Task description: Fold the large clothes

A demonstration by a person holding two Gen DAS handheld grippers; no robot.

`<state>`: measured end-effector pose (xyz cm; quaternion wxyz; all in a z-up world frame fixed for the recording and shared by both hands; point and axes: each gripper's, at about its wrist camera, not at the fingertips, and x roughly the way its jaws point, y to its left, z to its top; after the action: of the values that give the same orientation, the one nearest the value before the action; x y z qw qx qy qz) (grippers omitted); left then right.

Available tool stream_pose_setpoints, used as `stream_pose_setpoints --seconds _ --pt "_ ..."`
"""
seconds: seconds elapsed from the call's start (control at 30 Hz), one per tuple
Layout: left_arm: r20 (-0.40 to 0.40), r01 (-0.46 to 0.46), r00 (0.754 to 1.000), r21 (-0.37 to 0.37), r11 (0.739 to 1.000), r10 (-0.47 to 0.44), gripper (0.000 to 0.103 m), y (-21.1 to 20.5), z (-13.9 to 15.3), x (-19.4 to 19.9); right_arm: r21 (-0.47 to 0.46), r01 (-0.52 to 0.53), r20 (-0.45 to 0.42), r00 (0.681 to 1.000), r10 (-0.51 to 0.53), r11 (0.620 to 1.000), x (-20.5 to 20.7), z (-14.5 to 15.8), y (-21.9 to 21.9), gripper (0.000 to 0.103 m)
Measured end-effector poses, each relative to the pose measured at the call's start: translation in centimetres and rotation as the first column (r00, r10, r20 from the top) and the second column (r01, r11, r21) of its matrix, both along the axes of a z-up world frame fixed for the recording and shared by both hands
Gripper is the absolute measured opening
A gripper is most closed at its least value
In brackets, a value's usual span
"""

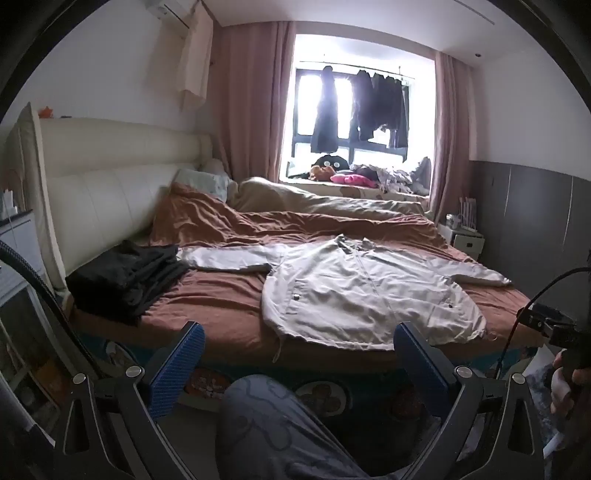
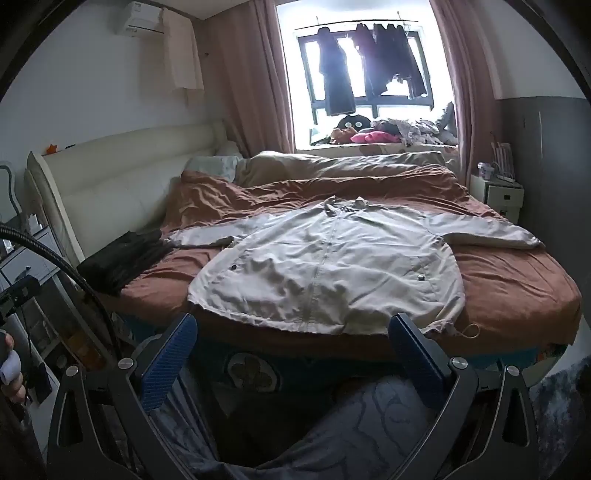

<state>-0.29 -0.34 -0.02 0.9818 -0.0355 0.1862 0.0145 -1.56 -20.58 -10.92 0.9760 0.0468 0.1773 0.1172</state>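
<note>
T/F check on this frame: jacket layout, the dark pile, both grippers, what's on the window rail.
1. The light jacket lies spread flat on the bed, sleeves out. True.
2. The left gripper is shut on the hem. False: it is open, short of the jacket.
3. A dark clothes pile sits near the headboard. True.
4. The right gripper holds a sleeve. False: open, holding nothing.
5. The window rail is bare. False: dark garments hang there.

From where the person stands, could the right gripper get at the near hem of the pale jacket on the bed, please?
Probably yes. The right gripper is open and empty, and the pale jacket lies flat with its hem at the near edge of the bed, just beyond the fingertips. Nothing lies between them; the dark folded clothes sit well off to the side.
</note>
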Motion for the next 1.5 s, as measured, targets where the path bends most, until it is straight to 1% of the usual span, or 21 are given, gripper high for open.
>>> stream_pose_setpoints --seconds 0.37,0.47,0.9,1.5 --pt "0.005 0.016 1.0 -0.004 1.0 -0.016 0.103 -0.2 0.2 -0.6 0.004 -0.001 -0.007 1.0 0.001 1.0 -0.2 -0.2 0.0 0.103" --pt "0.006 0.019 1.0 -0.001 1.0 -0.019 0.103 -0.5 -0.2 -0.6 0.004 0.0 -0.006 1.0 0.0 1.0 -0.4 -0.2 -0.1 0.103" --pt "0.033 0.032 0.999 -0.012 0.999 -0.031 0.103 -0.8 0.0 -1.7 0.003 -0.002 0.005 1.0 0.002 1.0 -1.2 -0.1 -0.4 0.103" --pt "0.037 0.034 0.999 -0.008 0.999 -0.034 0.103 -0.9 -0.1 -2.0 0.012 -0.009 0.008 1.0 0.009 1.0 -0.6 0.1 -0.5 0.103"
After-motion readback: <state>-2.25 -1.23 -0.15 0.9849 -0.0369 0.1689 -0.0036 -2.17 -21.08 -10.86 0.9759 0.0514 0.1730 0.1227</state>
